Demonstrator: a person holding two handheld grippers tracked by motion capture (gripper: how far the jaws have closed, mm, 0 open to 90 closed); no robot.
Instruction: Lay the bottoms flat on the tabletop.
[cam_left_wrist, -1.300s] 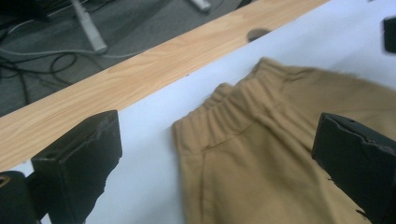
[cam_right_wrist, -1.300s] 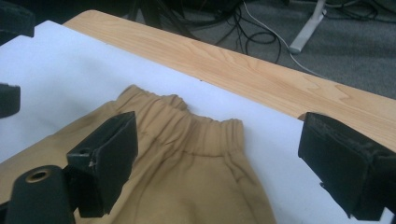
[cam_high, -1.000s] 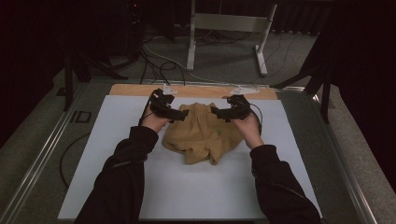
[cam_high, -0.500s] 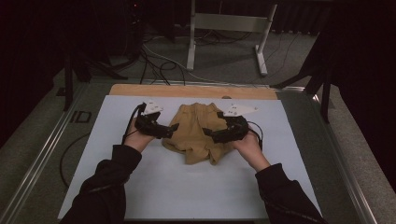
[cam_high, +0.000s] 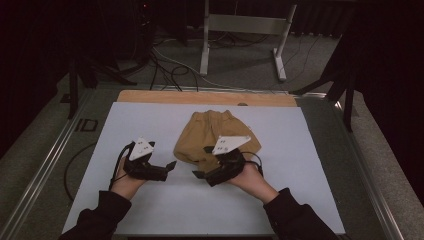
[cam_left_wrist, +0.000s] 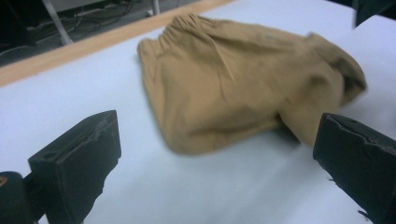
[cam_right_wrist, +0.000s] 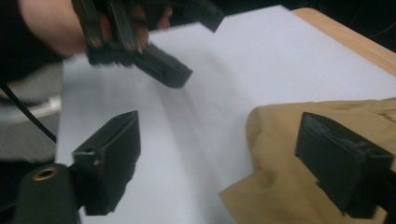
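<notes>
The letters "ID" stand in pale print on the dark counter (cam_high: 60, 150) edge left of the white sheet (cam_high: 150, 120), though dim light makes the reading somewhat uncertain.

Bare white desk (cam_high: 310, 165) lies open on every side of the tan shorts (cam_high: 210, 135). Between left tongs (cam_high: 167, 170) and right tongs (cam_high: 200, 172), a narrow clear gap. Shorts' near edge blocks passage just beyond it.

The person wears dark long sleeves (cam_high: 100, 220). Each of the 2 black grippers carries a grey 3-cornered plate (cam_high: 141, 148). A black cable (cam_high: 118, 167) trails from the left one.
</notes>
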